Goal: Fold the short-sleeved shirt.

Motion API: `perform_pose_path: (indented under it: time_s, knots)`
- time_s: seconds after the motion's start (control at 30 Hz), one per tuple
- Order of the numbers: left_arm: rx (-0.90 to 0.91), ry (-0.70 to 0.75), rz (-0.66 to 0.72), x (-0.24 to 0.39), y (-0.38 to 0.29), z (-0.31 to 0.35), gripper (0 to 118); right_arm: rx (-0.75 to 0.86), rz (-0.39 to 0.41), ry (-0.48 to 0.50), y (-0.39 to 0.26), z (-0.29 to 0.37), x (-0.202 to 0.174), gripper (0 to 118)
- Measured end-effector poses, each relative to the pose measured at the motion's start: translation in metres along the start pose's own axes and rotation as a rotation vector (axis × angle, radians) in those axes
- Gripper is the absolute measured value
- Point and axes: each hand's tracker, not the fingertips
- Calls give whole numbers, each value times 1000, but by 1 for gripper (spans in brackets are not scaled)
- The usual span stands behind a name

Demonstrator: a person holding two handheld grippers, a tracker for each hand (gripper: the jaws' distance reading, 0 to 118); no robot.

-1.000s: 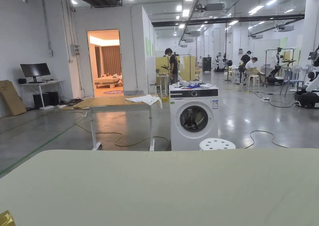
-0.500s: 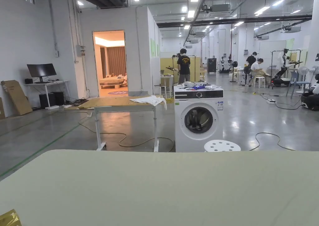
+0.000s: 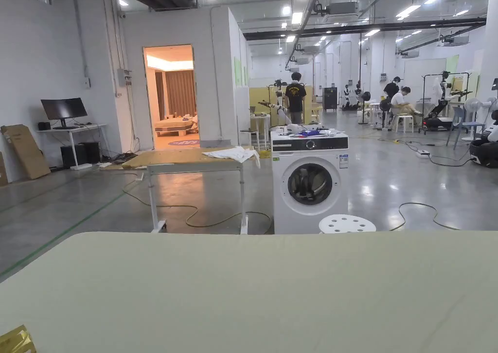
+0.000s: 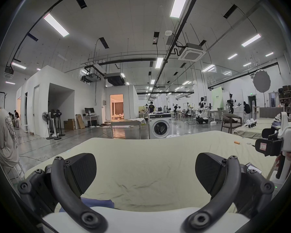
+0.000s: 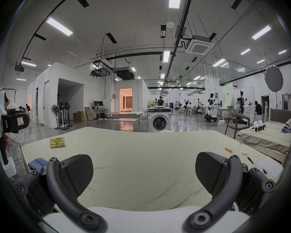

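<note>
Head view looks across a broad pale-green sheet (image 3: 253, 291) toward a washing machine (image 3: 310, 176). Against the earlier head pictures the whole scene has slid slightly, which is the camera's shift; the one real change is the person in the dark top (image 3: 295, 97) far behind the washing machine, who stood further left a second ago and now stands almost above it, back turned.

On the left gripper view the left gripper (image 4: 145, 174) hangs low over the sheet with its jaws wide apart and nothing between them. A blue garment (image 4: 97, 203), which may be the short-sleeved shirt though too little shows to be sure, lies crumpled just below and behind its left jaw, apart from both pads. Off to its right, further along the sheet, the right gripper (image 4: 265, 148) is seen side-on.

On the right gripper view the right gripper (image 5: 144, 173) likewise stands wide, empty, over bare sheet. The blue garment (image 5: 37, 163) sits just beyond its left jaw, near the sheet's edge. Ahead and left of that jaw lies a gold packet (image 5: 57, 142); ahead and right of the right jaw, a small orange cylinder (image 5: 228, 149).
</note>
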Motion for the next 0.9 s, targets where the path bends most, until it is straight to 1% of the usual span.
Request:
perform_pose_path:
  time_s: [0.13, 0.37, 0.4, 0.43, 0.47, 0.5, 0.53, 0.63, 0.73, 0.8, 0.9]
  knots:
    - [-9, -3, 11, 0, -1, -1, 117, -4, 1, -5, 0, 1, 0, 118]
    - [-17, -6, 61, -5, 0, -1, 117, -4, 28, -11, 2, -1, -1, 118]
    - [-20, -3, 62, -5, 0, -1, 117, -2, 23, -14, 4, -1, -2, 118]
    - [-22, -1, 64, -6, 0, -1, 117, -13, 2, -27, 6, -2, -3, 118]
    - [-25, 2, 68, -6, 0, -2, 117, -39, -38, -69, 8, -4, -4, 118]
    - [-28, 2, 74, -7, 0, -2, 117, -53, -57, -126, 10, -4, -6, 118]
    - [-30, 0, 79, -7, 0, -2, 117, -62, -63, -152, 11, -4, -8, 118]
    - [-28, -3, 89, -7, 0, -1, 117, -89, -57, -128, 16, -5, -9, 118]
    - [-29, -9, 88, -7, 2, -1, 117, -100, -82, -96, 18, -3, -11, 118]
    - [-29, -14, 81, -6, 3, -1, 117, -131, -112, -111, 24, -2, -16, 118]
    - [-29, -19, 73, -3, 5, -2, 117, -134, -103, -120, 30, 1, -23, 118]
